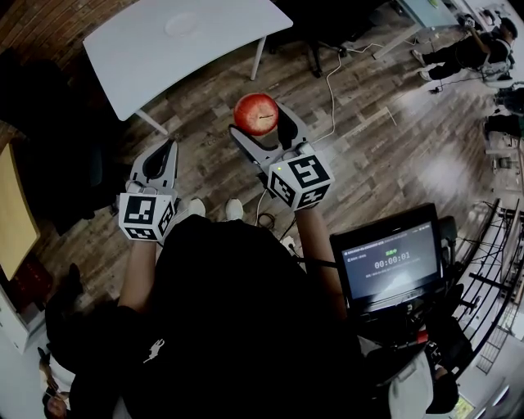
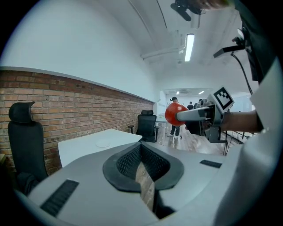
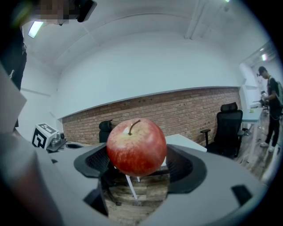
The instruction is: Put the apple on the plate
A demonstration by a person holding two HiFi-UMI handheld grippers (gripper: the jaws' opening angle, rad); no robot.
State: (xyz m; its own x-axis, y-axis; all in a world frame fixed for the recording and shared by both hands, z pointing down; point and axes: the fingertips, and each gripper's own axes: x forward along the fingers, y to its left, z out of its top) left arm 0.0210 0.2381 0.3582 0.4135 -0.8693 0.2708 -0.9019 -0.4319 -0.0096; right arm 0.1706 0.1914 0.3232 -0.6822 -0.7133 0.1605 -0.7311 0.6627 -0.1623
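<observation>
A red apple (image 1: 256,113) with a short stem sits between the jaws of my right gripper (image 1: 260,124), which is shut on it and holds it in the air over the wooden floor. In the right gripper view the apple (image 3: 136,147) fills the middle, gripped at both sides. A white plate (image 1: 180,24) lies on the white table (image 1: 139,57) ahead and to the left; the left gripper view also shows this plate (image 2: 102,143). My left gripper (image 1: 160,157) hangs lower and to the left with its jaws together and nothing in them.
Black office chairs (image 2: 25,141) stand by the brick wall (image 2: 79,110), and another chair (image 3: 227,130) is at the table's far end. A monitor (image 1: 389,262) on a stand is at my right. A cable (image 1: 332,90) runs across the floor. People (image 1: 467,53) stand at the far right.
</observation>
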